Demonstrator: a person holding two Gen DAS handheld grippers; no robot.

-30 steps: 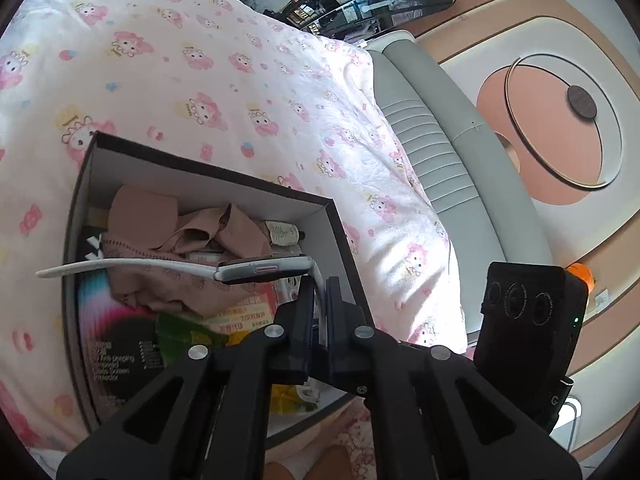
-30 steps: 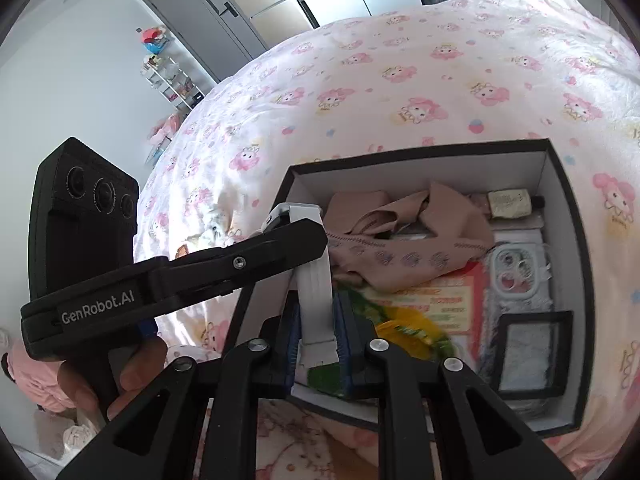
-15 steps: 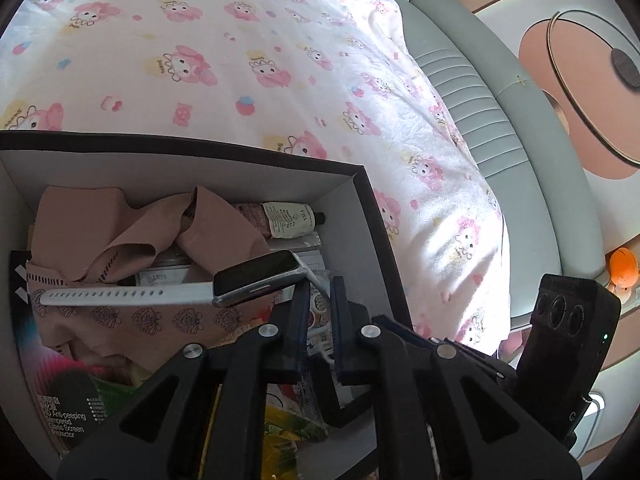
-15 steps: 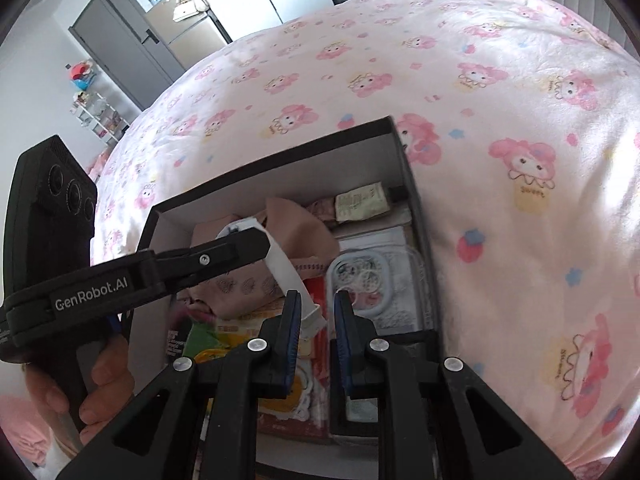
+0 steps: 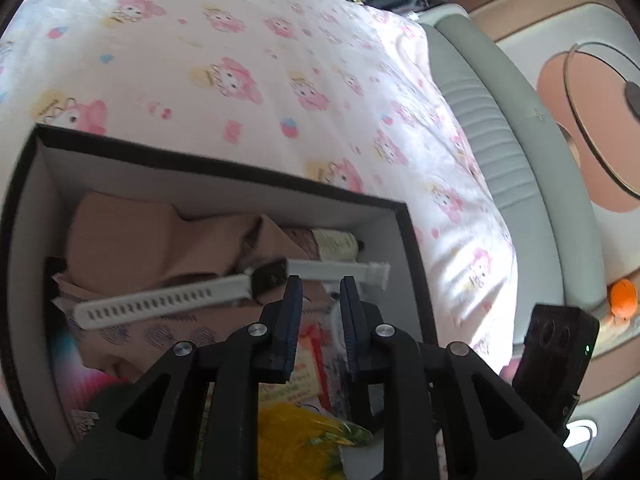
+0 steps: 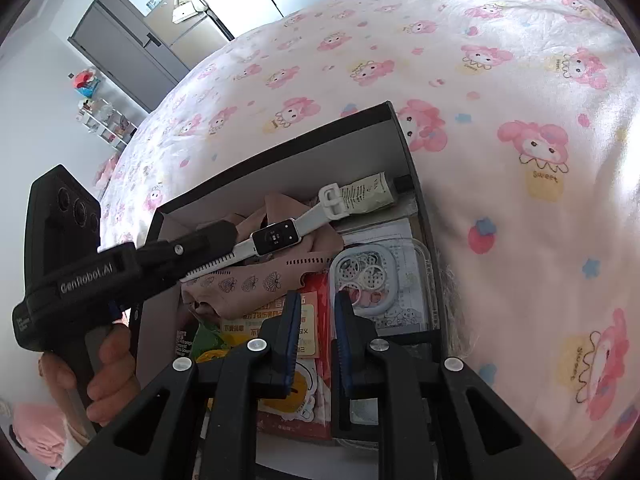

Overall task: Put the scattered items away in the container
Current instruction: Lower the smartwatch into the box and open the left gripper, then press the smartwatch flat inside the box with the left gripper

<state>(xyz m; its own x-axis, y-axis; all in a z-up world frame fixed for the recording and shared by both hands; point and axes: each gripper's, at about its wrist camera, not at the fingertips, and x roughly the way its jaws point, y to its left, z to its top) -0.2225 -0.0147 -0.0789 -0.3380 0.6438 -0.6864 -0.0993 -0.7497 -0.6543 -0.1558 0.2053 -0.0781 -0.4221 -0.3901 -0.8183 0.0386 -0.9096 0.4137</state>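
Box (image 6: 400, 128): black, white-walled, centre frame on the bedspread (image 6: 520, 80).
Smartwatch (image 6: 276, 238): lies inside atop pink cloth (image 6: 256, 280); long axis lower left to upper right.
Left gripper (image 5: 320, 288): jaws apart, empty, just below watch; nearer.
Right gripper (image 6: 318, 304): jaws apart, empty.

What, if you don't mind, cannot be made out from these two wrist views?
- Left wrist view: the tube label, lost to blur.
- Right wrist view: the watch strap's perforated end, behind the left gripper.
- Right wrist view: the box contents nearest the camera, behind the right gripper.
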